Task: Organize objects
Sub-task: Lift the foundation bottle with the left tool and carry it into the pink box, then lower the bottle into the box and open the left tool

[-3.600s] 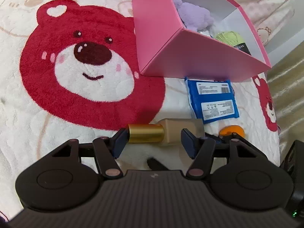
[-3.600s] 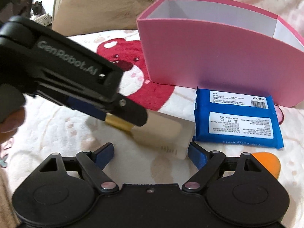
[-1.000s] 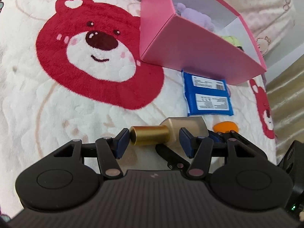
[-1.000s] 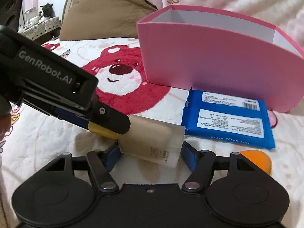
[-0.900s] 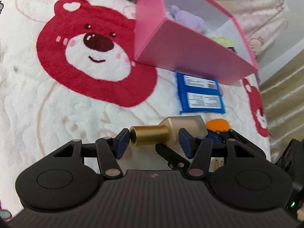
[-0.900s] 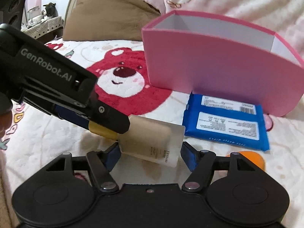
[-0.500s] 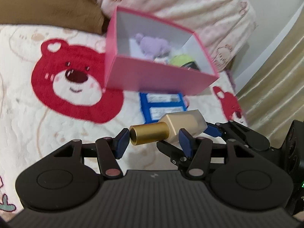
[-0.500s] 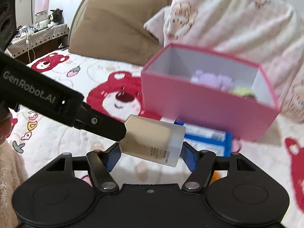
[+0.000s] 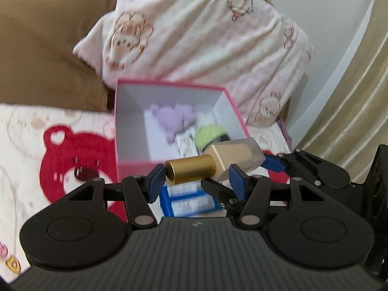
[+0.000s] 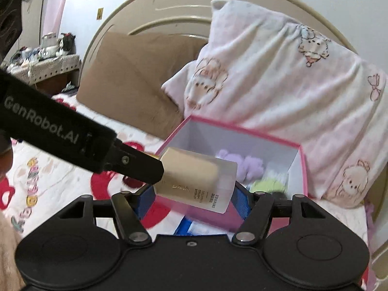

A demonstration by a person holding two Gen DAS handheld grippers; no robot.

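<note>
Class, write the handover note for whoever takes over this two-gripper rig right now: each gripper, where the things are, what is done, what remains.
Left gripper: shut on the gold cap of the frosted beige bottle.
Right gripper: shut on the bottle's body; bottle held in the air in front of the pink cardboard box.
Done: purple plush toy and green object lie in the box.
Left: bottle, then blue wipes pack on the blanket.

plush toy point(image 9: 173, 117) in box point(image 9: 131, 167), packet point(image 9: 186, 202) before it, pillows point(image 9: 206, 36) behind
</note>
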